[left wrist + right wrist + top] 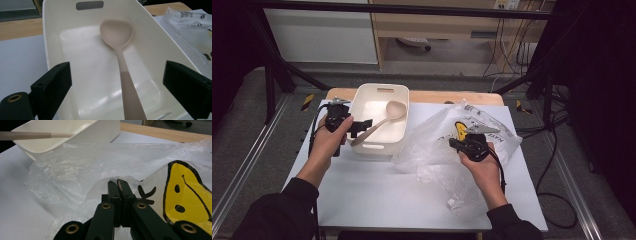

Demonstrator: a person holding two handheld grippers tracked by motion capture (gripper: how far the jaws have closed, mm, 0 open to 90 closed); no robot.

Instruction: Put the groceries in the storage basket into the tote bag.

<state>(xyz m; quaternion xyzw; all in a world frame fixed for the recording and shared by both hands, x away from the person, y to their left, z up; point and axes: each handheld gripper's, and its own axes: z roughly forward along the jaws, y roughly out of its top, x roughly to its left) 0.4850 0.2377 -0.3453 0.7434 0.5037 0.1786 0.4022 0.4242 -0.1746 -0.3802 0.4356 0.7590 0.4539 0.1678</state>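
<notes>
Left tool jaws wide around smooth beige spoon in glossy cream tub, right tool pinching crinkly clear plastic bag

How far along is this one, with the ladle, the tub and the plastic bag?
Done: nothing is bagged yet. The beige ladle lies in the cream tub, handle over the near rim. In hand: the right gripper is shut on a fold of the clear plastic bag; the left gripper is open either side of the ladle handle, not gripping. Left, probably: grasp the ladle and bag it.
</notes>
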